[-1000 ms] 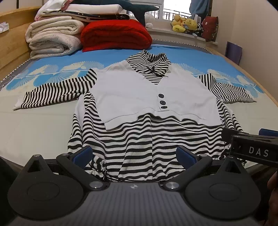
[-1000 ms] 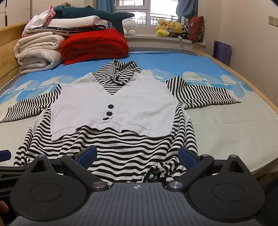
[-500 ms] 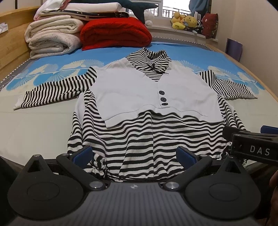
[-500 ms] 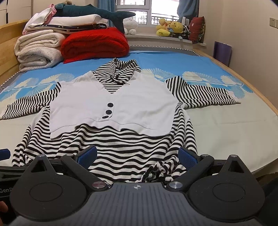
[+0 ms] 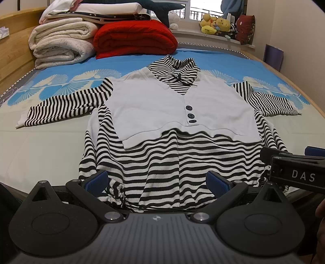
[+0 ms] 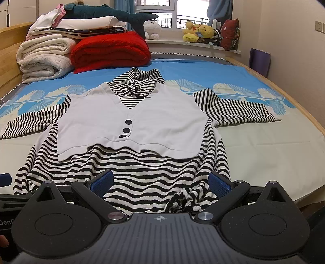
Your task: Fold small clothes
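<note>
Poised at the hem of the striped top (image 5: 162, 162) spread on the bed (image 5: 50, 146), jaws wide and empty: next, probably pinching both corners.

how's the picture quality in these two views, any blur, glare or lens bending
Left wrist view: sharp striped top, fisheye bows the bed edge, dark corners. Right wrist view: equally sharp, window blown out to white, soft even room light, no hard shadows.

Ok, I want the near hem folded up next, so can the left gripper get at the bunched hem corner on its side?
Probably yes. The left gripper is open, its fingers either side of the striped top's bunched hem corner, with nothing lying between.
</note>
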Demonstrator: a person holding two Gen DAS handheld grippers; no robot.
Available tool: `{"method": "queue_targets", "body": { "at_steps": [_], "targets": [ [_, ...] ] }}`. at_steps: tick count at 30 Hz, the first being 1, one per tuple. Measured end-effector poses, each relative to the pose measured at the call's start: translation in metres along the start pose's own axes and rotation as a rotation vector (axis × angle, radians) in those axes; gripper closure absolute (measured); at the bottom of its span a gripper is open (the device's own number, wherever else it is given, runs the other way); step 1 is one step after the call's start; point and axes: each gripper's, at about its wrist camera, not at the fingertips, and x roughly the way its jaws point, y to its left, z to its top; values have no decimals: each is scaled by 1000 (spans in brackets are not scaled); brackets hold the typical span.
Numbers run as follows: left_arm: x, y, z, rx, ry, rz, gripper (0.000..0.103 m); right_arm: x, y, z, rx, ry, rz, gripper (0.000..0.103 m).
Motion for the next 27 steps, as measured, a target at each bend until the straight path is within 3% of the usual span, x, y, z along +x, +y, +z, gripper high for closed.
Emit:
{"method": "queue_targets", "body": {
  "at_steps": [8,13,14,17,21,27],
  "targets": [
    [-7,7,9,-6,-19,18,1,-1,-2,3,-2,-6,-13,4],
    [-21,17,36,13,-100,33,1,1,-4,4,32,1,0,4],
    [-27,18,42,42,-164,56,4,1,-3,4,40,5,5,4],
    [-36,22,65,76,-242,74,10,1,-2,7,44,10,6,5],
    [-27,36,98,44,-229,31,28,1,0,8,-10,-26,-24,9],
    [8,61,141,56,-221,19,41,-2,-3,13,-5,-59,-11,30]
  ]
}}
